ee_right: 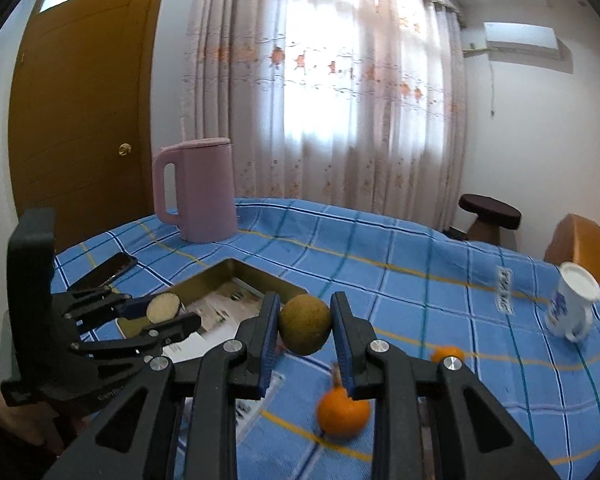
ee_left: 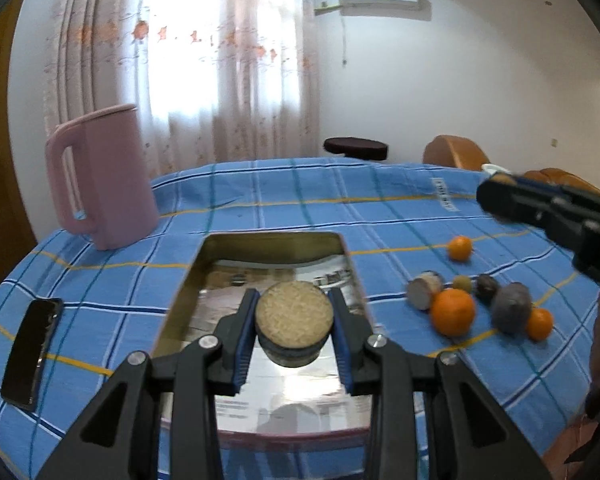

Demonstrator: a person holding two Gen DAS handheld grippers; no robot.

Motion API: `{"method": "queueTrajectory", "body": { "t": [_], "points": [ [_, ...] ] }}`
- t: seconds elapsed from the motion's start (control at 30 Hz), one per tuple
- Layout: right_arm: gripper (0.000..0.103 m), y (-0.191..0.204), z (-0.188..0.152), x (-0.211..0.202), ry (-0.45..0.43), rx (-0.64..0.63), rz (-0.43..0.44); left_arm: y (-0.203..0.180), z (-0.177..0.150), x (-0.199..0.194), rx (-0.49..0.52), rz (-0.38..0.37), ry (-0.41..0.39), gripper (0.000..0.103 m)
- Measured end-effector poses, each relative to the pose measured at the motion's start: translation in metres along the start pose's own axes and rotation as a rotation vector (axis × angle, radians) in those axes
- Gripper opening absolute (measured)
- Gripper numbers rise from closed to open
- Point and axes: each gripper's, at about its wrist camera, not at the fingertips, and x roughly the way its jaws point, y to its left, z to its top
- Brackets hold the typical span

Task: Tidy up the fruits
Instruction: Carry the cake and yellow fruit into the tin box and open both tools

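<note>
From the left wrist camera, the left gripper (ee_left: 294, 312) reaches level over the open metal tin (ee_left: 276, 240) on the blue checked cloth (ee_left: 300, 196), its fingers clamped on a round cut fruit piece (ee_left: 294, 306) held above the tin's shiny floor. Right of the tin lies a cluster of oranges (ee_left: 453, 312) and darker fruits. From the right wrist camera, the right gripper (ee_right: 305, 326) is raised above the cloth, squeezing a brownish-green round fruit (ee_right: 305, 325); an orange (ee_right: 343, 412) lies beneath it, blurred.
</note>
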Motion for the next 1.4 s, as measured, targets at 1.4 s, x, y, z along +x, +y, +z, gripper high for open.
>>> {"method": "queueTrajectory", "body": {
  "t": [1.4],
  "points": [
    [0.037, 0.054, -0.022, 0.132, 0.243, -0.029, 0.093, 0.059, 0.007, 0.038, -0.088, 0.057, 0.071, 0.047]
  ]
}}
